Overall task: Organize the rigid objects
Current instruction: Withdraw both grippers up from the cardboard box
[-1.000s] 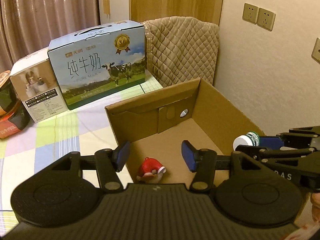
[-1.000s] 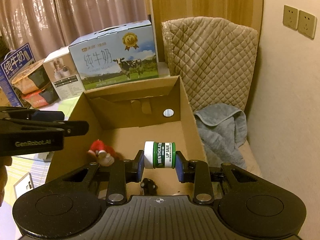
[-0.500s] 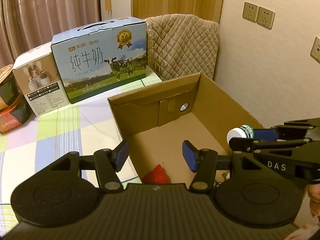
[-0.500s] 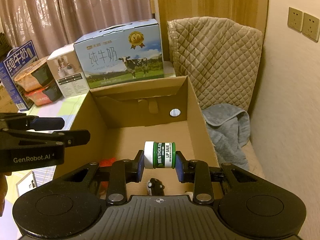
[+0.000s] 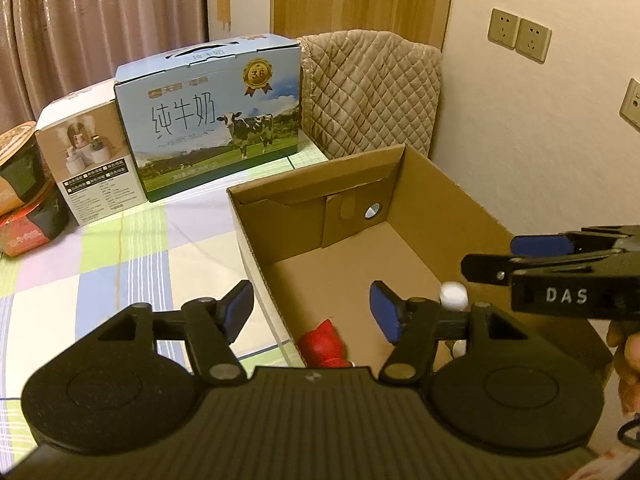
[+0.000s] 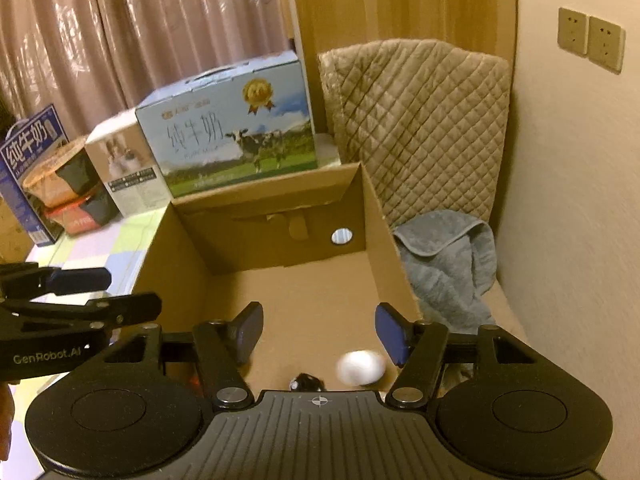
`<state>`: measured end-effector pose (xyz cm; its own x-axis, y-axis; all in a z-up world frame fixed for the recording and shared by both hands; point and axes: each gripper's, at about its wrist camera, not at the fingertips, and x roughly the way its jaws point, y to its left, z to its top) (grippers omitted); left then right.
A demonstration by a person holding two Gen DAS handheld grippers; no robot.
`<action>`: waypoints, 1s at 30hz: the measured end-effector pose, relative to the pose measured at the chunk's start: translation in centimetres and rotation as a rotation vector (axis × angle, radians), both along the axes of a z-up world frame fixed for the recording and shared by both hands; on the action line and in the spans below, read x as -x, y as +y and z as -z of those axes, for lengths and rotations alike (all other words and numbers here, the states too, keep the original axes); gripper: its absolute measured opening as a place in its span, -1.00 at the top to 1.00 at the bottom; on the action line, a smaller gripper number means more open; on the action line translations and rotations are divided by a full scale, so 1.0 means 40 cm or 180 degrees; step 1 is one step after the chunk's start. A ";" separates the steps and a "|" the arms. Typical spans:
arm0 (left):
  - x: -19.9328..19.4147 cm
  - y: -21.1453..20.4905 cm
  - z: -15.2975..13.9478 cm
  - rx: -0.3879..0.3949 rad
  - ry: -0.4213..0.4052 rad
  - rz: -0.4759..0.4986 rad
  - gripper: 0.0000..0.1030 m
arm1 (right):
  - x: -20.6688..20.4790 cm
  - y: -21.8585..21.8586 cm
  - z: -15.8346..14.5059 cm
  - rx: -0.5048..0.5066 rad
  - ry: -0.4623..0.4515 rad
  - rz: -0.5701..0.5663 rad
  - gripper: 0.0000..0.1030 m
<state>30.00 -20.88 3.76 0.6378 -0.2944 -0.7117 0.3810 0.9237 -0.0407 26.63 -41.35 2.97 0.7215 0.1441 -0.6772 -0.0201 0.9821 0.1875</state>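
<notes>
Open left tongs [image 5: 312, 312], cardboard box [image 5: 448, 204], red toy [image 5: 320, 342]

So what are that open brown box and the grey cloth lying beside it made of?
The open brown box looks like plain corrugated cardboard: matte brown, with folded flaps, cut edges and a punched round hole in its far wall. The grey cloth looks like soft terry or microfibre towelling: fuzzy, matte, slumped in loose folds with a stitched hem. The exact fibre can't be told.
</notes>
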 end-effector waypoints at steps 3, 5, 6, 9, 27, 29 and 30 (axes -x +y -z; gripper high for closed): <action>0.020 0.011 -0.010 0.0008 -0.0009 -0.0035 -0.27 | 0.019 0.000 -0.016 -0.0008 -0.0020 -0.0001 -0.15; 0.038 0.022 -0.019 0.0011 -0.0005 -0.0062 -0.28 | 0.033 0.003 -0.029 -0.0005 -0.0040 -0.0002 -0.15; 0.047 0.026 -0.023 0.0007 -0.0006 -0.0077 -0.30 | 0.041 0.005 -0.036 -0.0011 -0.0050 -0.0005 -0.15; 0.081 0.041 -0.042 0.0012 -0.0015 -0.0111 -0.36 | 0.073 0.011 -0.058 -0.0037 -0.0108 0.0006 -0.15; 0.352 0.154 -0.118 0.0061 -0.0062 -0.0374 -0.85 | 0.320 0.098 -0.154 -0.0106 -0.0273 -0.0047 -0.29; 0.379 0.169 -0.120 0.0064 -0.0074 -0.0402 -0.90 | 0.346 0.111 -0.157 -0.0123 -0.0292 -0.0078 -0.33; 0.394 0.175 -0.121 0.0064 -0.0084 -0.0425 -0.95 | 0.358 0.117 -0.159 -0.0129 -0.0302 -0.0088 -0.36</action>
